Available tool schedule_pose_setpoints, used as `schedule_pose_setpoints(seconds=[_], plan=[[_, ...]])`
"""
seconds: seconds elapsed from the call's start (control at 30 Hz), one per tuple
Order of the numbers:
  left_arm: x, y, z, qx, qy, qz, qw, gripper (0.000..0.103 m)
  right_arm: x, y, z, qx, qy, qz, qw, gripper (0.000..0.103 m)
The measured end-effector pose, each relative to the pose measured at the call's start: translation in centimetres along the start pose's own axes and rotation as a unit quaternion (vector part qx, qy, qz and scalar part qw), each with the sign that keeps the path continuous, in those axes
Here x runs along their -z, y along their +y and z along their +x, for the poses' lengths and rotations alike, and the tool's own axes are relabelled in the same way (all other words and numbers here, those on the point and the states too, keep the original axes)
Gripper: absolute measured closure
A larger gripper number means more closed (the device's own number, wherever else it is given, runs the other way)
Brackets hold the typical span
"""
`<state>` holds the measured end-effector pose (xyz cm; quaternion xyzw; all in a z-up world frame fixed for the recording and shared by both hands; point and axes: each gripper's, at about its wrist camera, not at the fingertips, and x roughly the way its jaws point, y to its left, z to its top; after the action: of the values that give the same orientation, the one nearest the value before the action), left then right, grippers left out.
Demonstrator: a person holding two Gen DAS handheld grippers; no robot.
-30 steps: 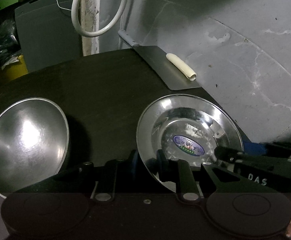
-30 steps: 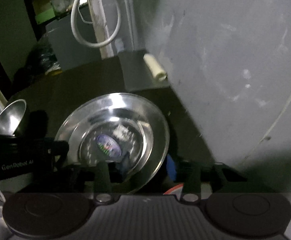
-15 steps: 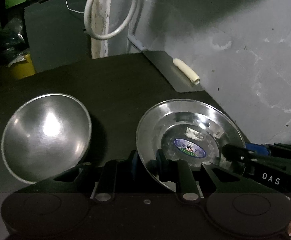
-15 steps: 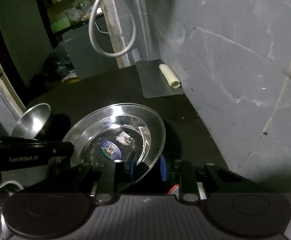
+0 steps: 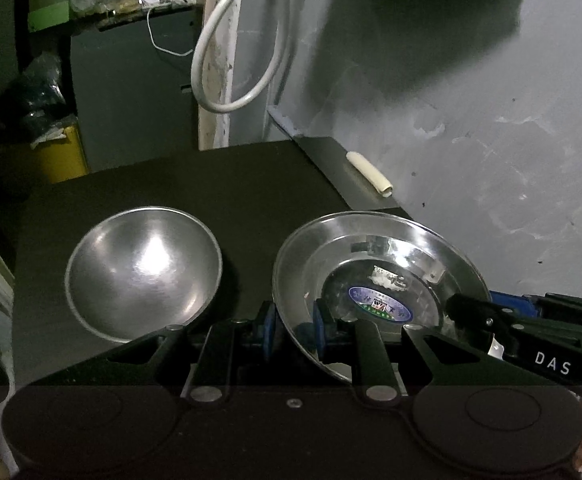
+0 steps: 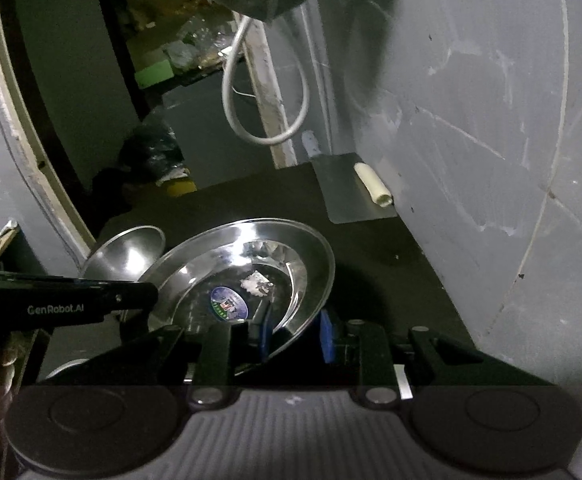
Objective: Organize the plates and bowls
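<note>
Dark surface (image 5: 219,184), set against a grey scuffed wall (image 5: 491,140).
Steel plate (image 5: 375,248) with an oval blue sticker (image 5: 379,304) at its centre, raised and tilted above the surface, near the wall.
Clamped at the plate's near-left rim: left gripper (image 5: 293,330), blue fingers (image 5: 269,330) clenched, one outside and one inside the rim.
Clamped at the plate's near-right rim: right gripper (image 6: 297,334), its blue fingers (image 6: 326,336) likewise pinching the rim from both sides; seen from the left wrist as a black body crossing the plate's right edge.
Left of the plate, apart from it: steel bowl (image 5: 143,274), round-bottomed, tipped with its opening toward the camera, resting on the surface.
Beyond the plate, at the surface's far corner by the wall: flat grey sheet (image 6: 351,188).
On that sheet, beyond the plate: small cream-coloured tube (image 5: 369,174), lying on its side.
Farther beyond the plate, hanging by a pale post: white cable loop (image 5: 243,40).
</note>
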<state>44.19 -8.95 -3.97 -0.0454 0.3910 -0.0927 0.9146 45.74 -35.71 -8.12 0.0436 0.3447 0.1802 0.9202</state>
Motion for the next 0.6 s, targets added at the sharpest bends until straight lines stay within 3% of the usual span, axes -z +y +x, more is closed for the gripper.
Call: schedule_pose_setpoints(seconds=[0.6], plan=[[2.4, 2.2, -6.8, -0.028, -0.034, -0.02, 0.9988, 0.082, 1.0, 4.6, -4.0, -0.053, -0.019, -0.034, 0.998, 0.075]])
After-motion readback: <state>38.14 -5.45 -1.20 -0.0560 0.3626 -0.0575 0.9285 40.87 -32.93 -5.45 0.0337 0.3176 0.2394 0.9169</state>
